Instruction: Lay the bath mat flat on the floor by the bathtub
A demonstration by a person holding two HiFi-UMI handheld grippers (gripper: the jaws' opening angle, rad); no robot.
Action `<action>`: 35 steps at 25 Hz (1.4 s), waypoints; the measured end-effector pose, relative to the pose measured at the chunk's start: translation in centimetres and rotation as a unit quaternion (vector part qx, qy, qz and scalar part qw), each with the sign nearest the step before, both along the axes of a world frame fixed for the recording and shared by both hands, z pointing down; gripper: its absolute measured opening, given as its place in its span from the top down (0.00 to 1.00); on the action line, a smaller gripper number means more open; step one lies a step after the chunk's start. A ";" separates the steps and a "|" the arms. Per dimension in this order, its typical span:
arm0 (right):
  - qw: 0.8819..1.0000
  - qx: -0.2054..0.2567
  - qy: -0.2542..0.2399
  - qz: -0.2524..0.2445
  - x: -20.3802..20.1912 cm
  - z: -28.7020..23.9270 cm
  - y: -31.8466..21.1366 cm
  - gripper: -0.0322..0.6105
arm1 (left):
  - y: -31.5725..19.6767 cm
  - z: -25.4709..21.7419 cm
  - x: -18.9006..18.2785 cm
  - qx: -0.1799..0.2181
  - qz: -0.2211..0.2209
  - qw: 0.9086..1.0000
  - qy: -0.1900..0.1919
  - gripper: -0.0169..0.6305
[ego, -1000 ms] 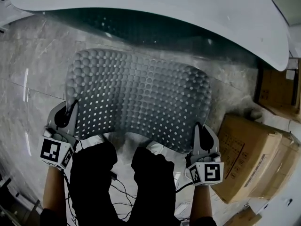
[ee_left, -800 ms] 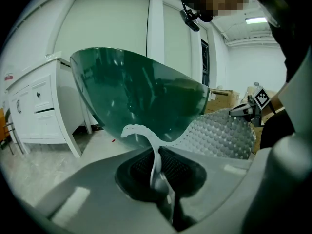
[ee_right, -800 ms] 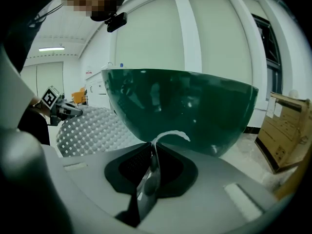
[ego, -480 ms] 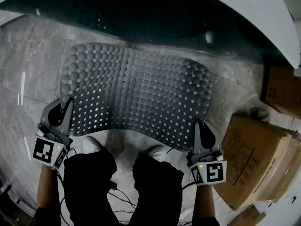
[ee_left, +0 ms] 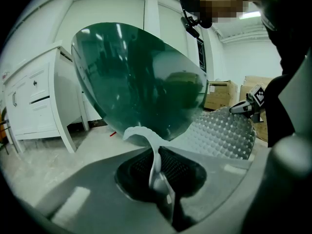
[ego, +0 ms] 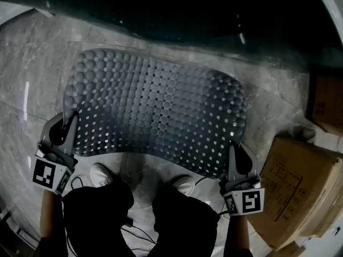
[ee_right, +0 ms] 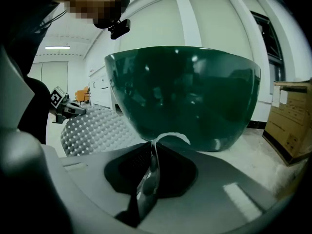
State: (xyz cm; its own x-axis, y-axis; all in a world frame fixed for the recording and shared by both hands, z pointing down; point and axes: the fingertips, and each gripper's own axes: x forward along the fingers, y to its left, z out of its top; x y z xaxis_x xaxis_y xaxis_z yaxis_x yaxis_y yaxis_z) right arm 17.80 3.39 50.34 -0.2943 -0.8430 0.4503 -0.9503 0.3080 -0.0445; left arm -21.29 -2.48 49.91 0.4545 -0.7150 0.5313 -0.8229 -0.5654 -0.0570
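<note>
The grey, bumpy, perforated bath mat (ego: 161, 108) is spread wide over the marble floor (ego: 32, 79), in front of the dark green bathtub (ego: 177, 9). My left gripper (ego: 69, 123) is shut on its near left corner and my right gripper (ego: 235, 150) on its near right corner. In the left gripper view the mat's thin pale edge (ee_left: 155, 152) is pinched between the shut jaws, with the mat (ee_left: 224, 130) stretching toward the other gripper (ee_left: 249, 106). The right gripper view shows the same pinch on the edge (ee_right: 152, 157), the mat (ee_right: 95, 128) and the tub (ee_right: 185, 94).
Cardboard boxes (ego: 297, 183) stand close on the right, beside the mat's right end. My shoes (ego: 99, 174) are just behind the mat's near edge, and cables lie by my legs. A white cabinet (ee_left: 34, 101) stands left of the tub.
Both grippers have carried the mat down and slightly toward me. It now looks flatter and wider. The tub's white rim has slid out of the top of the head view.
</note>
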 end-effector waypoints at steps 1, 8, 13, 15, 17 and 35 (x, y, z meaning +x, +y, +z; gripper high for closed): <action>1.000 0.007 -0.004 0.001 -0.1 0.5 -0.1 0.86 | -0.2 0.4 0.0 0.011 0.002 1.000 0.007 0.95; 0.999 0.019 -0.028 0.014 0.5 4.1 -0.2 0.86 | -0.5 3.5 0.1 0.030 0.002 0.999 0.020 0.95; 0.999 0.025 -0.019 0.009 1.1 5.9 -0.3 0.86 | -1.0 5.5 0.4 0.035 0.005 0.999 0.015 0.95; 1.000 0.028 -0.011 0.004 1.1 6.5 -0.4 0.86 | -1.4 6.2 0.4 0.040 0.009 0.999 0.015 0.95; 1.000 0.027 -0.005 0.001 1.2 7.1 -0.3 0.86 | -1.5 6.8 0.2 0.042 0.011 0.999 0.014 0.95; 0.997 -0.037 0.055 0.038 4.1 14.2 -0.2 0.87 | -2.2 12.0 -2.6 0.023 -0.022 0.999 -0.008 0.95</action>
